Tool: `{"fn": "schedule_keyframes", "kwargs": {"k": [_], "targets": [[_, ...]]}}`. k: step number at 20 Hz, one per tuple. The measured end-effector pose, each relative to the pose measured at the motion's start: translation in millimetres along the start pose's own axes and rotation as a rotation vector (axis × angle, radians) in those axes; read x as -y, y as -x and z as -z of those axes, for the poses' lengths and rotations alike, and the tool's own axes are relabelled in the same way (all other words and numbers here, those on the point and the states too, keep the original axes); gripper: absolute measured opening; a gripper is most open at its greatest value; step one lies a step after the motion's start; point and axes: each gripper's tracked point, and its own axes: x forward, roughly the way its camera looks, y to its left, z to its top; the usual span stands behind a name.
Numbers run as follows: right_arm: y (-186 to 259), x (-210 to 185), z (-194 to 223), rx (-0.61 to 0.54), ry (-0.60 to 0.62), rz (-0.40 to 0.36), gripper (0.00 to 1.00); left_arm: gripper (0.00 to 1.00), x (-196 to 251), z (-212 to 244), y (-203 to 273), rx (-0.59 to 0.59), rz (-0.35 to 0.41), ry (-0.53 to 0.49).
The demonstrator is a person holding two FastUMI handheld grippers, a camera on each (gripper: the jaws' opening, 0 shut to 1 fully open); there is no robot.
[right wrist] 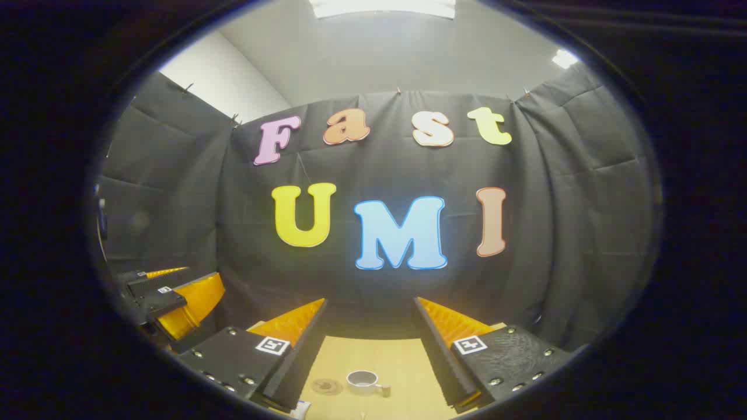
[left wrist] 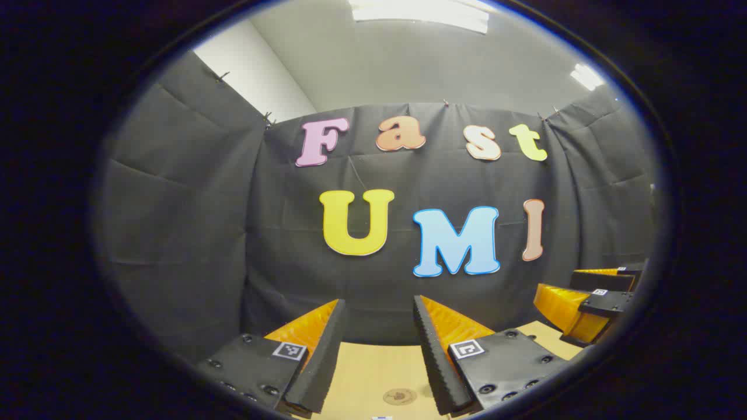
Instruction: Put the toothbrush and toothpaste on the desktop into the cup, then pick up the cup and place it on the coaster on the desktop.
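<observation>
cup (right wrist: 363, 380) stands on the table (right wrist: 402, 361) in the right gripper view, low between that gripper's two fingers, white, with a small handle pointing to the view's right. its inside looks dark and bare, though it is too small to be sure. just to its left in that view lies the coaster (right wrist: 327, 385), a flat brown disc, near the cup but apart from it. a bit of white and blue shows at the bottom edge below the coaster, and a thin pale tip at the bottom edge below the cup; which of these is toothbrush or toothpaste cannot be told.

right gripper (right wrist: 369, 341) hangs above the table with its jaws wide apart and nothing between them. the same gripper shows at the right edge of the left gripper view (left wrist: 586, 303), off to the side over the table.

left gripper (left wrist: 379, 344) is likewise spread wide and holds nothing, raised over the table (left wrist: 373, 367). between its fingers, near the bottom of the left gripper view, the coaster (left wrist: 400, 396) lies flat on the wood with nothing on it. the left gripper also shows at the left edge of the right gripper view (right wrist: 169, 294).
</observation>
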Motion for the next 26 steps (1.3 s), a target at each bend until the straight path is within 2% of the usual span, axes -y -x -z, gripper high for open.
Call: {"fn": "schedule_keyframes", "kwargs": {"k": [6,11,12,15,16,24,26], "targets": [[-11,1,5,-0.013,0.002,0.001,0.89,0.74,8,4,-30,-0.014,0.018,0.020],[-14,-1,7,-0.024,-0.003,0.009,0.89,0.74,7,12,-32,-0.036,0.019,0.022],[-15,0,7,-0.028,-0.006,0.009,0.87,0.74,6,14,-33,-0.041,0.018,0.021],[-18,-1,9,-0.033,-0.008,0.013,0.89,0.74,1,19,-34,-0.054,0.009,0.006],[-19,-2,10,-0.040,-0.007,0.013,0.86,0.74,0,23,-34,-0.060,0.009,-0.003],[-17,-13,44,-0.121,-0.016,-0.006,0.87,0.74,-2,72,-34,-0.160,0.015,-0.041],[-17,-14,53,-0.139,-0.014,-0.005,0.89,0.74,0,88,-33,-0.194,0.024,-0.064]]}}
